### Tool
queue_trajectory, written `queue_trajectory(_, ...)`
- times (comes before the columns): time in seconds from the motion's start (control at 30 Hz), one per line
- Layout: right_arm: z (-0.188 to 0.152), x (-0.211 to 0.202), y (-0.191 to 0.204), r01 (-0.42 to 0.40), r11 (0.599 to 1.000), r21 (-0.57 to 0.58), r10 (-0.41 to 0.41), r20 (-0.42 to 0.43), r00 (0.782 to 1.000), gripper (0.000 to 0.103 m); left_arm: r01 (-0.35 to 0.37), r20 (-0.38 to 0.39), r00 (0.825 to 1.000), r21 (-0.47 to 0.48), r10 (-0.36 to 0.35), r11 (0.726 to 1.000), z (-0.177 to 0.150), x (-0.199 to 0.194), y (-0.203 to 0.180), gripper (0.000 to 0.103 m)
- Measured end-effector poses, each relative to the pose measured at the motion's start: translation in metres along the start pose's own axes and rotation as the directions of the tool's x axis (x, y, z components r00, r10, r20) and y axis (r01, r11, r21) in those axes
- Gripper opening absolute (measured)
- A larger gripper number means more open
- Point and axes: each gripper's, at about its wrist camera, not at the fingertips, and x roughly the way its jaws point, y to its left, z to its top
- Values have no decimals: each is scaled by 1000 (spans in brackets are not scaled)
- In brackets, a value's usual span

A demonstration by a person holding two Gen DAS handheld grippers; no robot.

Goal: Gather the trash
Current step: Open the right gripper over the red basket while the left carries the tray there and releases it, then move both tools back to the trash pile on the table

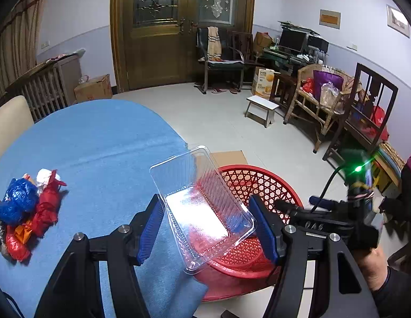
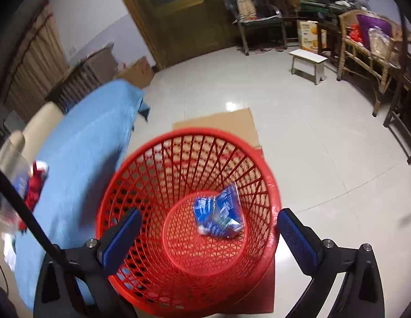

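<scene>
My left gripper point(image 1: 205, 204) is shut on a clear plastic container point(image 1: 200, 212), its blue pads pressing the two long sides. It holds the container tilted over the edge of the blue table point(image 1: 99, 143), partly above the red mesh basket point(image 1: 258, 171). A pile of crumpled red, blue and white wrappers point(image 1: 25, 212) lies at the table's left. My right gripper point(image 2: 209, 214) stands wide open above the basket point(image 2: 179, 135) with nothing between its fingers. A blue wrapper point(image 2: 218, 214) lies on the basket's bottom. The wrapper pile point(image 2: 33, 182) shows blurred at the left of the right wrist view.
The basket stands on flat cardboard point(image 2: 224, 122) on the tiled floor beside the table. A person's hand point(image 1: 375, 267) grips the right tool at the lower right. A small white stool point(image 1: 262, 106), wicker chair point(image 1: 319, 100) and dark wooden chair point(image 1: 364, 111) stand farther off.
</scene>
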Motion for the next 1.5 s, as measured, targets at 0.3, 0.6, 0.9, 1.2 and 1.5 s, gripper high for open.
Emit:
queue_trajectory(0.3, 15, -25, -21, 16, 996, 89, -25, 103, 994, 103, 72, -59, 996, 44, -69, 996, 8, 28, -24, 74)
queue_trajectory(0.6, 19, -37, -30, 44, 993, 108, -57, 122, 991, 103, 66, -150, 987, 4, -65, 998, 4, 55, -11, 78)
queue_trajectory(0.9, 19, -32, -9, 29, 997, 69, -36, 108, 993, 103, 57, -110, 992, -85, -66, 995, 3, 40, 18, 81)
queue_trajectory(1.2, 18, -22, 11, 31, 999, 22, -32, 70, 997, 103, -14, -106, 994, -176, -5, 984, -21, 22, 66, 81)
queue_trajectory(1.5, 8, -2, 67, -15, 996, -87, 16, 2, 1000, 103, -158, -129, 984, -349, 119, 924, -64, -5, 146, 81)
